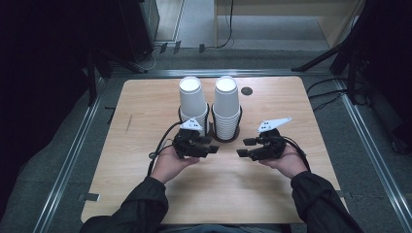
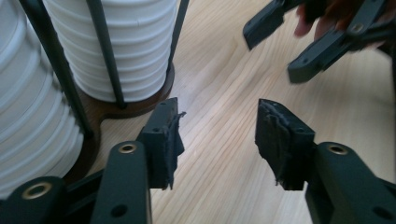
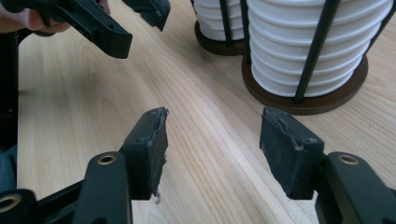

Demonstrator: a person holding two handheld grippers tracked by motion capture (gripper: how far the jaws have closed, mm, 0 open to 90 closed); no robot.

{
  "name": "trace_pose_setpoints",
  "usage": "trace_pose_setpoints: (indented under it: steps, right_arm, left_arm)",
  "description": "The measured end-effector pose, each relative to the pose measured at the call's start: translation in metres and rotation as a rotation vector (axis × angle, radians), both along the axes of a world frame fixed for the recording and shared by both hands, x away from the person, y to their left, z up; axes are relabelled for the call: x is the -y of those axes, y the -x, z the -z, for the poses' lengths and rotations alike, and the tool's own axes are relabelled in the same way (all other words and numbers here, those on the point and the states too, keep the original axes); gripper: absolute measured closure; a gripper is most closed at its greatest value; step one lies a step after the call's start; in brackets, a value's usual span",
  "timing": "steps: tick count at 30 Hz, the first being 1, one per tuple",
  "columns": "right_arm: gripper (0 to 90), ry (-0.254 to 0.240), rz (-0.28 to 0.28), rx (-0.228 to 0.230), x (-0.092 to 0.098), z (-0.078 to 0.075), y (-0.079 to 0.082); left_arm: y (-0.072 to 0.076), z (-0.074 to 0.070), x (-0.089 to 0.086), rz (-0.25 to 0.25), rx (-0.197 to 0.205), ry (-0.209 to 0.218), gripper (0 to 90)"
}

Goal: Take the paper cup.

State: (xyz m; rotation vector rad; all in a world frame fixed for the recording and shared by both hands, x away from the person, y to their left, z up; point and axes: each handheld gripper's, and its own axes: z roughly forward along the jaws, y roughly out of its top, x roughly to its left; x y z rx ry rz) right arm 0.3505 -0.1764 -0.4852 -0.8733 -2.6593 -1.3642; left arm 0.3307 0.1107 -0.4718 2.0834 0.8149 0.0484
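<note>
The high view is dim: the room around the table (image 1: 145,194) is nearly black, and light from above falls mostly on the wooden top and the white cups (image 1: 192,99), whose rims look a little overexposed. Both gripper views are brighter and warmer, with soft shadows and no strong glare on the wood. In these close views the near black parts and the far hand (image 2: 327,18) are a little soft, and the cup stacks bend slightly at the edges.

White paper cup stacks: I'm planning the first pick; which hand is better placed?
Probably left: the left gripper sits beside the left white paper cup stack, jaws open; the right gripper stands farther off.
</note>
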Motion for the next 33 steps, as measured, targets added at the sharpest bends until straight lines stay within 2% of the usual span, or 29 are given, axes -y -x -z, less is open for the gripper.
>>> trace_pose_setpoints:
  steps: [1, 3, 4, 7, 11, 12, 14, 16, 19, 22, 24, 27, 33]
  right_arm:
    - [41.8, 0.006, 0.001, -0.003, -0.001, -0.001, -0.001]
    - [41.8, 0.013, -0.001, -0.003, -0.002, -0.003, -0.001]
    - [39.0, 0.05, -0.004, 0.017, -0.003, -0.006, 0.0]
    - [36.6, 0.046, -0.005, 0.038, -0.004, -0.007, 0.001]
    - [38.2, 0.046, -0.007, 0.021, -0.005, -0.007, 0.001]
    - [39.7, 0.048, -0.002, 0.021, -0.005, -0.008, 0.002]
    - [39.7, 0.037, 0.0, 0.019, -0.006, -0.01, 0.002]
    - [39.7, 0.036, 0.003, 0.016, -0.006, -0.01, 0.002]
    - [41.9, 0.03, 0.007, -0.012, -0.006, -0.01, 0.0]
    - [43.6, 0.034, 0.001, -0.015, -0.006, -0.01, 0.001]
    - [45.3, 0.052, -0.013, 0.005, -0.005, -0.01, 0.002]
    - [45.2, 0.052, -0.007, -0.002, -0.003, -0.01, 0.002]
    - [43.9, 0.043, 0.003, 0.012, 0.001, -0.012, 0.002]
  left_arm:
    - [0.0, 0.0, 0.0, 0.0, 0.0, 0.0, 53.3]
    - [0.0, 0.001, 0.0, 0.013, 0.013, -0.034, 53.6]
    - [0.0, 0.003, 0.0, 0.019, 0.003, -0.038, 53.6]
    - [0.002, 0.003, 0.001, 0.027, -0.001, -0.037, 53.7]
    - [0.003, 0.003, 0.002, 0.042, -0.002, -0.046, 52.8]
    - [0.006, 0.0, 0.001, 0.05, -0.014, -0.027, 52.0]
    - [0.009, -0.003, 0.002, 0.054, 0.009, -0.022, 52.1]
    - [0.01, -0.003, 0.002, 0.058, 0.014, -0.023, 52.5]
    - [0.009, -0.004, 0.002, 0.059, 0.008, -0.024, 55.1]
    - [0.007, -0.004, 0.002, 0.052, 0.008, -0.026, 55.4]
    - [0.005, -0.005, 0.0, 0.042, 0.012, -0.022, 58.9]
    - [0.004, -0.005, 0.001, 0.047, 0.007, -0.023, 60.6]
    - [0.003, -0.004, 0.004, 0.048, 0.013, -0.039, 63.2]
